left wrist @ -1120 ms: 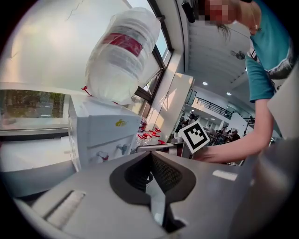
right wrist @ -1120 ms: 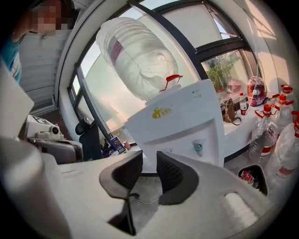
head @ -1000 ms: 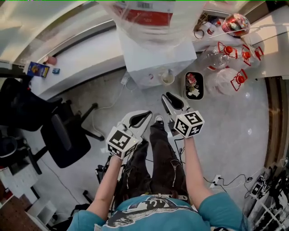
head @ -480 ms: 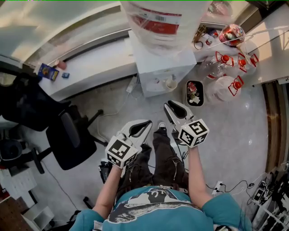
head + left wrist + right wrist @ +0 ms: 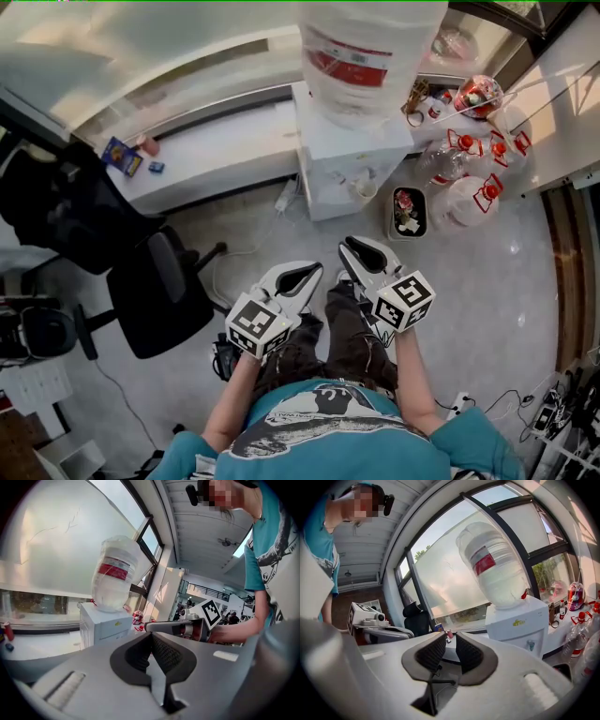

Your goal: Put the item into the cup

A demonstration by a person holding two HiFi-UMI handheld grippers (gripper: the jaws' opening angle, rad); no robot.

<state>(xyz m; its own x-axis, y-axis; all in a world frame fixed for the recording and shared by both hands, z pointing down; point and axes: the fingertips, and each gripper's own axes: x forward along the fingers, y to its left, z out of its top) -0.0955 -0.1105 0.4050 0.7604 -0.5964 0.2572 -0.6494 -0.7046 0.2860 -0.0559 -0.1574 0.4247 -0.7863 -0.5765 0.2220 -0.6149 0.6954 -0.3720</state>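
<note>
The left claw [image 5: 151, 641] is seen pressed together and empty in the left gripper view. Only the head view shows the cup [image 5: 364, 190], at the front of the water dispenser [image 5: 330, 155], well apart from both claws. The right claw [image 5: 450, 651] is seen parted, its jaws having just been closing on nothing. Dispenser and cup are seen lower in the head view than a second ago.

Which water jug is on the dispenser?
The large jug with the red label, upended on the white dispenser; the other jugs sit on the floor beside it, with red handles.
</note>
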